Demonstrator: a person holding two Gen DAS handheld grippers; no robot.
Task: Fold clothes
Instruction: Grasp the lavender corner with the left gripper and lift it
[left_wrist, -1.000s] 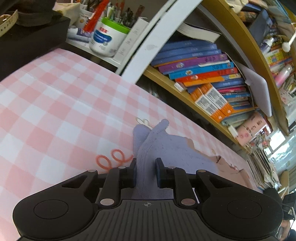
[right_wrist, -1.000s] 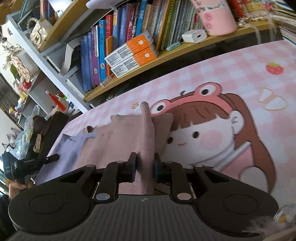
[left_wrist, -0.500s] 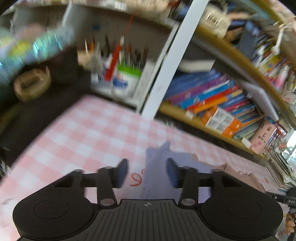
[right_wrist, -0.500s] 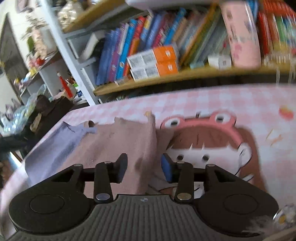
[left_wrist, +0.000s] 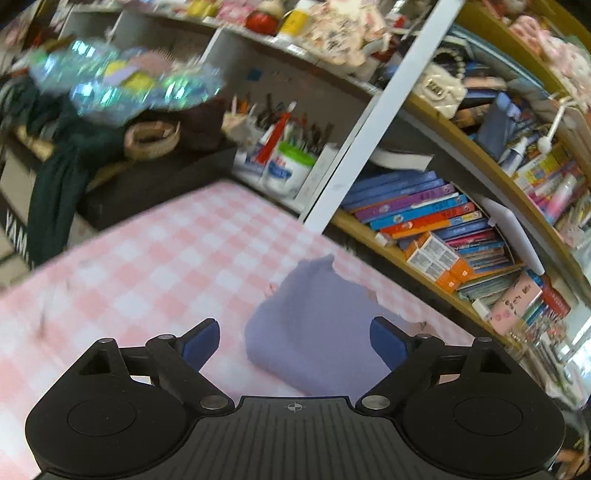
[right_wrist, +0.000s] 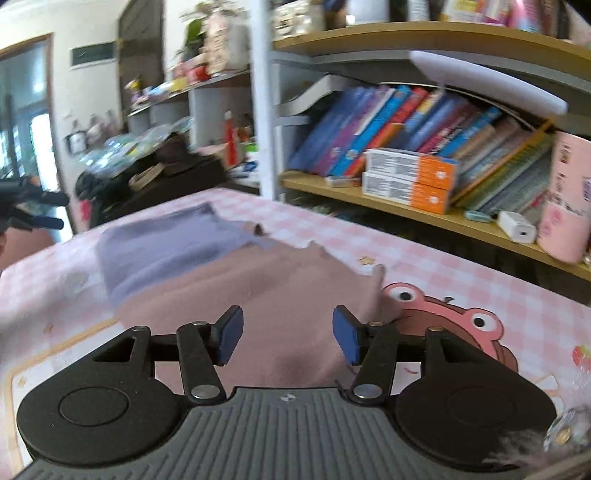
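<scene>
A garment with a lilac half (left_wrist: 317, 325) and a dusty-pink half (right_wrist: 288, 295) lies folded flat on a pink checked cloth (left_wrist: 166, 258). In the left wrist view my left gripper (left_wrist: 295, 341) hovers over the lilac end, its jaws opening wide and touching nothing. In the right wrist view the lilac part (right_wrist: 166, 243) lies at the far left. My right gripper (right_wrist: 288, 339) hangs above the pink half, jaws opening, blue pads (right_wrist: 345, 338) clear of the fabric. The left gripper (right_wrist: 26, 206) shows at that view's left edge.
A bookshelf with books (left_wrist: 424, 218) and orange boxes (right_wrist: 410, 181) runs along the table's far edge. A white jar with a green lid (left_wrist: 288, 170) and a dark box (left_wrist: 147, 188) stand at the far left. A cartoon frog print (right_wrist: 443, 317) marks the cloth at right.
Both grippers let go of the garment folds they pinched and opened. Both drew back and rose, the left one further; the fabric now lies flat. The right wrist rolled level.
</scene>
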